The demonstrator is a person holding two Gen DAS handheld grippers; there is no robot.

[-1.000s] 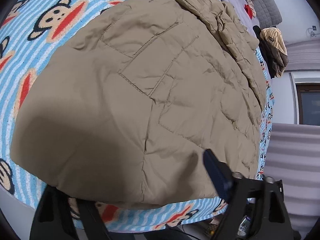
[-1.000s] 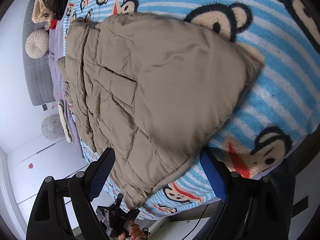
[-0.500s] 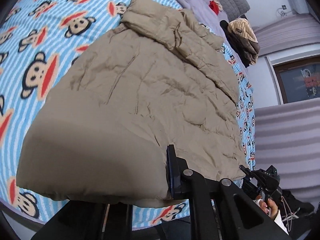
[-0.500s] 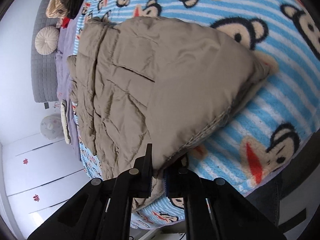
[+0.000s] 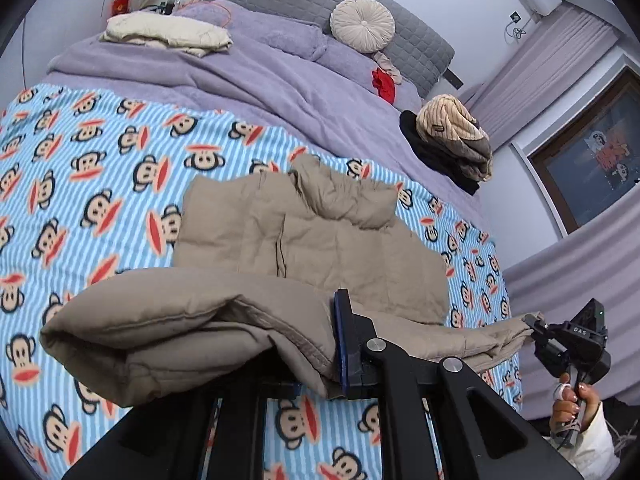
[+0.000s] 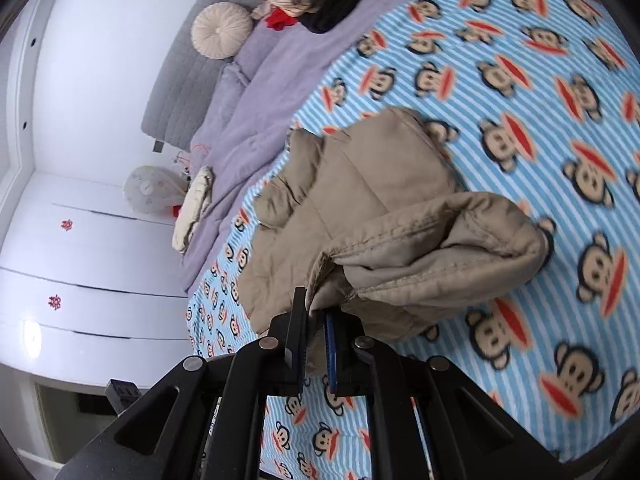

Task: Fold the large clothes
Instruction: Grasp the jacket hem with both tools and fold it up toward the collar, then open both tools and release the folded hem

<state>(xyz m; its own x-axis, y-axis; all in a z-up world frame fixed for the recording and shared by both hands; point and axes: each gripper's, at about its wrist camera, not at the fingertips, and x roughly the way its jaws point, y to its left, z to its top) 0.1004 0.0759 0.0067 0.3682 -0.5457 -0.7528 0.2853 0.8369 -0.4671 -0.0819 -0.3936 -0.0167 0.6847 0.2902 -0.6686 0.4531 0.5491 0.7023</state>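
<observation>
The fingers (image 5: 342, 344) of the left gripper (image 5: 320, 360) are pinched on the hem of a tan padded jacket (image 5: 312, 240), cloth bunched against the blue pad. In its own view the right gripper (image 6: 316, 344) is likewise clamped on the jacket's hem (image 6: 320, 300), a fold of fabric caught between its two narrow pads. From the left view, the right gripper (image 5: 534, 322) shows at the far corner of the hem, gripped by a hand (image 5: 572, 404); its black body carries small white letters that look like "DAS".

The jacket is quilted, with stitched seams and a puffy collar (image 5: 340, 188). Its upper part lies flat on a blue striped monkey-print blanket (image 5: 100, 168) on the bed, while the bottom edge is lifted and curled over in a thick roll between the two grippers. A purple blanket (image 5: 240, 68) and a round cushion (image 5: 362, 20) lie beyond.
</observation>
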